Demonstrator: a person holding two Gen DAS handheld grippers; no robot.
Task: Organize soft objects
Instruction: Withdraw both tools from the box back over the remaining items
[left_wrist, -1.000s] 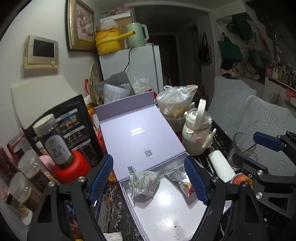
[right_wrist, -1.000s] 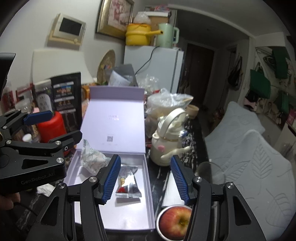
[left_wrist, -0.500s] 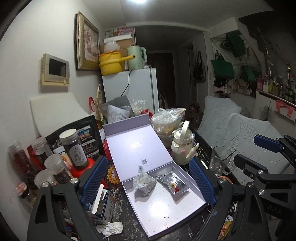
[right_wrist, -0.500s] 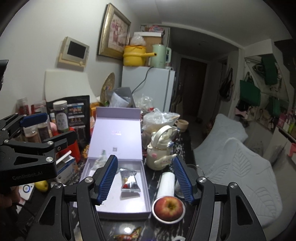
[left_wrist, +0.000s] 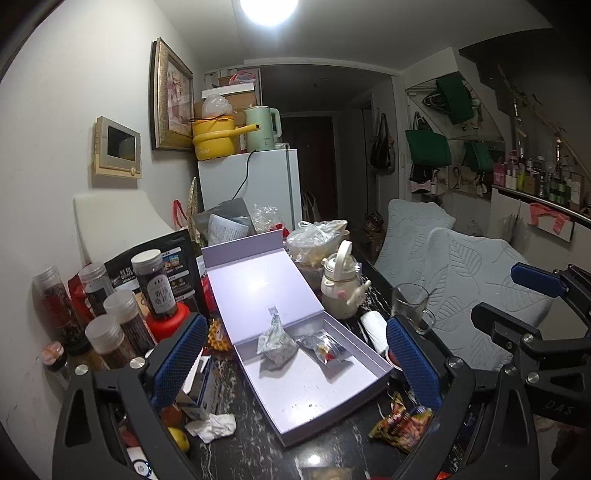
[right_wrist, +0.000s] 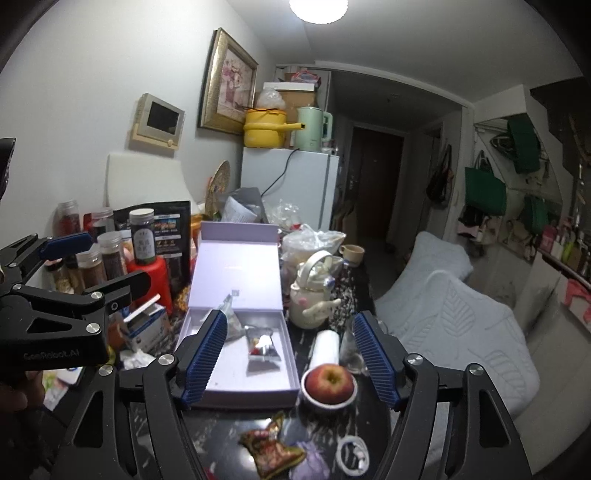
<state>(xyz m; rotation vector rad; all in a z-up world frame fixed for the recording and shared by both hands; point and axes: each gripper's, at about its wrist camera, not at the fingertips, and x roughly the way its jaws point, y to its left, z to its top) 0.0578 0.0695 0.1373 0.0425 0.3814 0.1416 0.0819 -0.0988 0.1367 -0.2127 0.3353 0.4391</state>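
An open lavender box lies on the dark table with its lid raised. Inside lie a crumpled leaf-print pouch and a clear snack packet. A colourful snack bag lies on the table in front of the box. My left gripper is open and empty, high above the box. My right gripper is open and empty, also raised over the box's near end.
Jars and a red-lidded container crowd the left. A white teapot, a glass, a white roll and an apple in a dish stand right of the box. A crumpled tissue and a coiled cable lie near the front.
Both grippers have pulled back and up from the box, so more of the table shows. The pouch and packet stay in the box.
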